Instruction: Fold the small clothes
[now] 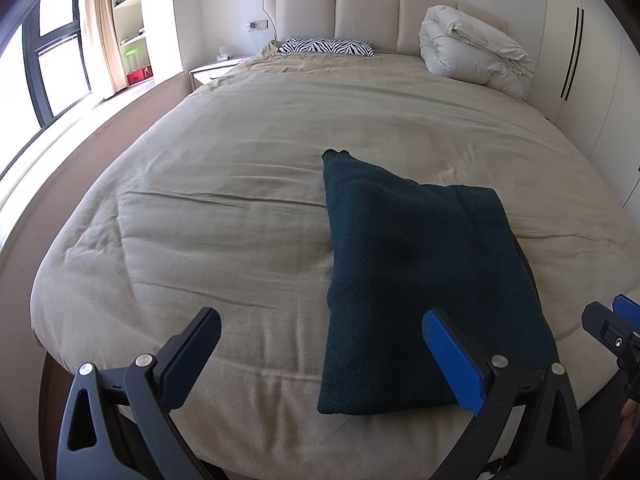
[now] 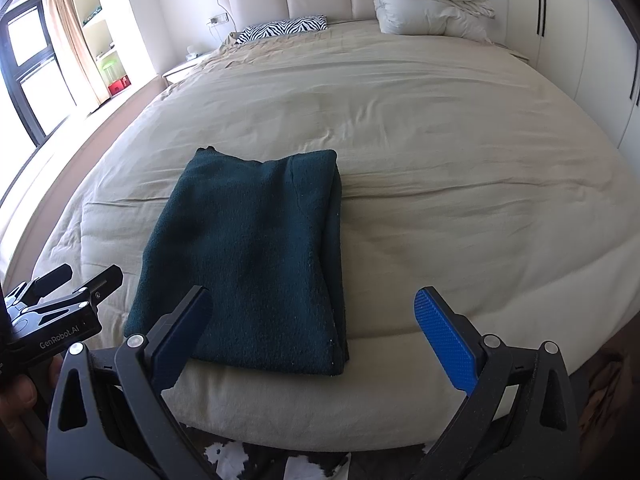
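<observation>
While both grippers hang above the foot of the bed, a dark green knitted sweater (image 2: 248,256) lies folded into a long rectangle on the beige duvet (image 2: 440,168), near the foot edge. The left gripper (image 1: 320,356) has its jaws spread wide and holds nothing; its blue-padded finger (image 1: 452,364) shows over the sweater's near end, though whether it touches the knit I cannot tell. The right gripper (image 2: 316,332) is likewise spread wide and empty, its dark finger (image 2: 180,332) over the sweater's near left corner. At the head of the bed sit a zebra-print pillow (image 2: 280,28) and a bundled white comforter (image 2: 428,4) against the padded headboard (image 1: 368,12).
</observation>
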### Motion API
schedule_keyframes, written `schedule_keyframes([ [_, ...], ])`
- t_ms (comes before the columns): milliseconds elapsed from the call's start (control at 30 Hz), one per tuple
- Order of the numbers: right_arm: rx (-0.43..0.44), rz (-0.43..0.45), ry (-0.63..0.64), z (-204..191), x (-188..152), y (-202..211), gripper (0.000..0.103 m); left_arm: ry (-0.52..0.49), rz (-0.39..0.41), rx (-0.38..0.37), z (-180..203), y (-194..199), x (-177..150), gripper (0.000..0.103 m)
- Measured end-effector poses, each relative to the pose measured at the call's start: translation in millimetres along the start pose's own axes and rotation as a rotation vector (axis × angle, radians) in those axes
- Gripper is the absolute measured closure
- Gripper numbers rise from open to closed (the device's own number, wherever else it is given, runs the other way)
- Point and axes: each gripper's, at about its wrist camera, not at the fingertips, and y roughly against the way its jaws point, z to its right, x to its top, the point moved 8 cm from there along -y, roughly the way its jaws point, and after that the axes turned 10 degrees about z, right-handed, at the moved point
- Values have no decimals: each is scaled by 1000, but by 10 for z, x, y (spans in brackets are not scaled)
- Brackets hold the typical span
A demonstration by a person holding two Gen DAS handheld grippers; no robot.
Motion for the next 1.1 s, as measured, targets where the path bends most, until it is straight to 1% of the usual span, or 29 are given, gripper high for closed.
schedule_keyframes([
  [1100,0,-5,-2,-9,-25,-18,0,0,-8,-5,-25,-14,-15,0],
])
